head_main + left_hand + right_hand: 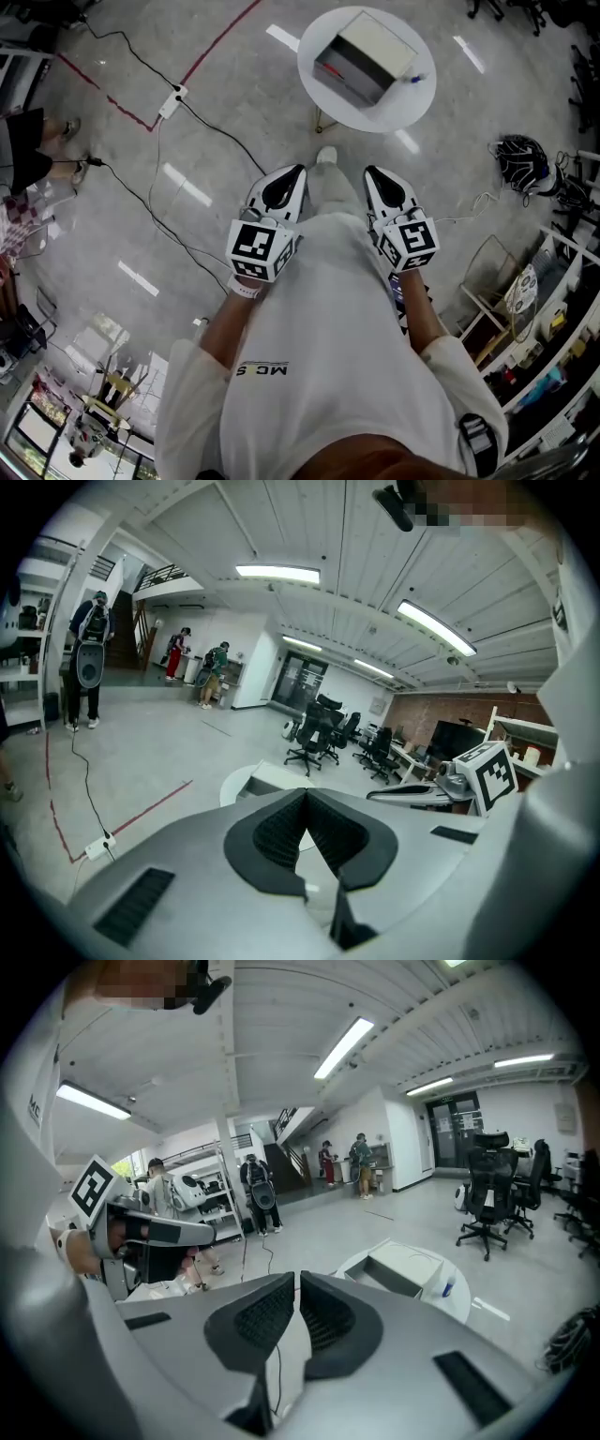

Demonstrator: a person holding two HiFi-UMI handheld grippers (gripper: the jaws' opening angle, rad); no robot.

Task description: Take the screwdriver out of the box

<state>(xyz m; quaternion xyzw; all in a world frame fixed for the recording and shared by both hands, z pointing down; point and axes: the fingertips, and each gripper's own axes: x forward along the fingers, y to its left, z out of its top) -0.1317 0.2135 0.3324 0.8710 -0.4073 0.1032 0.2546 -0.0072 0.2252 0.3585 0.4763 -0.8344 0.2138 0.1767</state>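
A grey-white box (367,54) stands on a small round white table (412,105) a few steps ahead of me, its open side facing left. Inside the opening lies a red and dark shape (337,67), too small to name. Both grippers are held close to my chest, well short of the table. My left gripper (297,172) is shut and holds nothing; its view shows the jaws (306,792) meeting in front of the box (267,782). My right gripper (370,172) is likewise shut and empty, its jaws (297,1276) left of the box (403,1274).
A blue pen-like item (413,79) lies on the table beside the box. A power strip (172,101) with cables and a red tape line (216,42) cross the floor at left. Shelves (553,319) line the right side. Office chairs (487,1194) and people stand farther off.
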